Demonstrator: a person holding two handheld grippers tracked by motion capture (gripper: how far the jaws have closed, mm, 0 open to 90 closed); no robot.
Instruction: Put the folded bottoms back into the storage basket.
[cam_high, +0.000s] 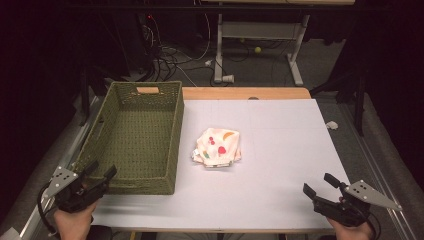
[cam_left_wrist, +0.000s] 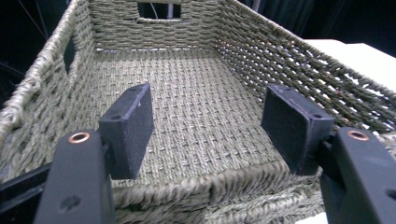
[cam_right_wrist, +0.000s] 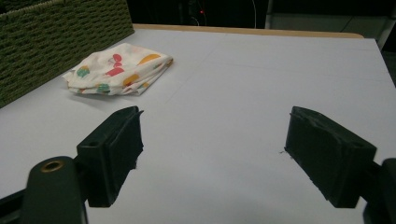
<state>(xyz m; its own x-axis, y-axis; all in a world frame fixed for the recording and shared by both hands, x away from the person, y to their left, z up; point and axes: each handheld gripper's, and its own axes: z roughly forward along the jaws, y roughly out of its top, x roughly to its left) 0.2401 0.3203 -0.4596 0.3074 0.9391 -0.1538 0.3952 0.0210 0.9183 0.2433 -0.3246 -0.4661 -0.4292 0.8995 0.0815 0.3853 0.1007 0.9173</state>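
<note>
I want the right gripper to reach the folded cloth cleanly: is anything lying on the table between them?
Nothing visible: bare white table runs from the open right gripper to the folded cloth. The green basket stands off to the cloth's left.

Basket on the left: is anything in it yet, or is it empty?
Empty. The green woven basket shows bare woven floor in the high view and the left gripper view. The folded patterned cloth lies outside it on the white table.
</note>
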